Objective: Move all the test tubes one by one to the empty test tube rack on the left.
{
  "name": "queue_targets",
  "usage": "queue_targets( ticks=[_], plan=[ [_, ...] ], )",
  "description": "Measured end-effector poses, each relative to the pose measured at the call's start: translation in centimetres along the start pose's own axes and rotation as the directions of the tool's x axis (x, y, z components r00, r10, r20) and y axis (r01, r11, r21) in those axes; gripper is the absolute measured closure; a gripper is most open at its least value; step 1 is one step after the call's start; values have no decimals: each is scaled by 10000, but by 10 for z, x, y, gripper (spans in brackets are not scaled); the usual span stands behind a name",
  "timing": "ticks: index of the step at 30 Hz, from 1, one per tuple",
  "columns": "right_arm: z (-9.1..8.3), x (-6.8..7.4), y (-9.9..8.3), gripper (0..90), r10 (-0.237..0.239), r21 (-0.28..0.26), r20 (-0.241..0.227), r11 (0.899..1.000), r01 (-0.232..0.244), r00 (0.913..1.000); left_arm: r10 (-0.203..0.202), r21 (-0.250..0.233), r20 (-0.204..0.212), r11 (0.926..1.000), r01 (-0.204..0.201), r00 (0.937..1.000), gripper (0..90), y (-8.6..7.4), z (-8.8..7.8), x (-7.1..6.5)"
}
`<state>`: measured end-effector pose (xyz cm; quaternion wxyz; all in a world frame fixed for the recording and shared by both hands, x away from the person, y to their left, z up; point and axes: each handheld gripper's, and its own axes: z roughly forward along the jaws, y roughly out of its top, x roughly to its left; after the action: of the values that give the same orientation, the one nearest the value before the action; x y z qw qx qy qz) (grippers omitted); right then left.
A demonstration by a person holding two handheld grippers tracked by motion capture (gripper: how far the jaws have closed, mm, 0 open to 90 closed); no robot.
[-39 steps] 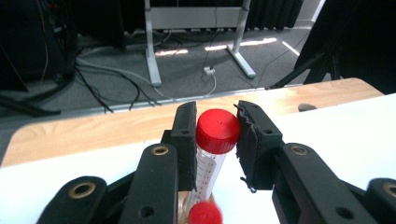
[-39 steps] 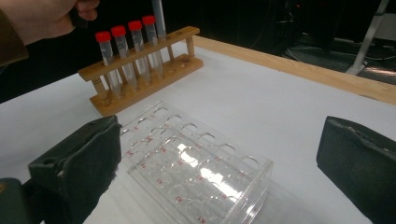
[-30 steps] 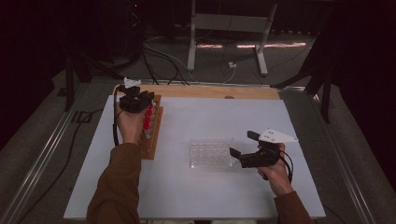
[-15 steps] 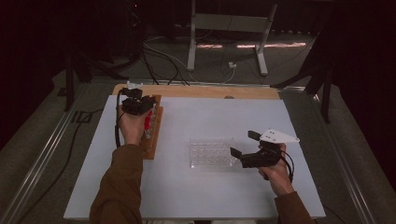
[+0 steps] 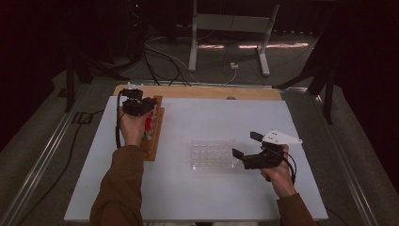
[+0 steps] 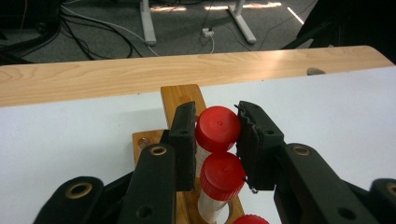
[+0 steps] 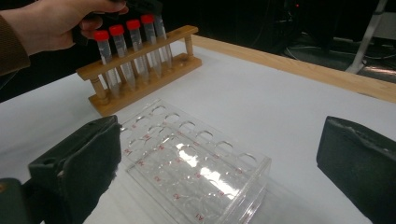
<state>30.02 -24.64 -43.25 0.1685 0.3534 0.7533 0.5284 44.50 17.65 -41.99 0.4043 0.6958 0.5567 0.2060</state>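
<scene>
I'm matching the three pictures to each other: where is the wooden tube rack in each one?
High view: the wooden tube rack lies left of centre, under the left gripper.
Left gripper view: bottom centre, between the jaws, which clamp a red-capped tube.
Right gripper view: upper left, behind the clear well plate.
Shared landmark: the rack's row of red caps.
</scene>
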Motion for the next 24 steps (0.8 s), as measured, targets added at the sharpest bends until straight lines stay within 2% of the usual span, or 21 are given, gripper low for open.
queue_targets(
  ticks=[5,14,17,21,24],
  plan=[
    [-1,0,0,0,37,-33,13,10000,-37,10000,10,119,-30,9999,-10,10000,633,-1,2,-1],
    [-2,-1,0,0,72,-139,52,9999,-71,10000,-224,-465,25,9987,225,9997,436,2,-9,3],
    [-3,0,0,0,86,-159,75,9998,-84,9999,-221,-616,10,9979,221,9998,413,2,-16,4],
    [-3,-1,0,0,71,-155,112,9999,-69,9999,-141,-853,-169,9963,126,9998,277,2,-26,4],
    [-2,0,0,0,90,-138,100,9999,-89,9999,-341,-1140,101,9929,350,9994,170,-1,-36,4]
  ],
)
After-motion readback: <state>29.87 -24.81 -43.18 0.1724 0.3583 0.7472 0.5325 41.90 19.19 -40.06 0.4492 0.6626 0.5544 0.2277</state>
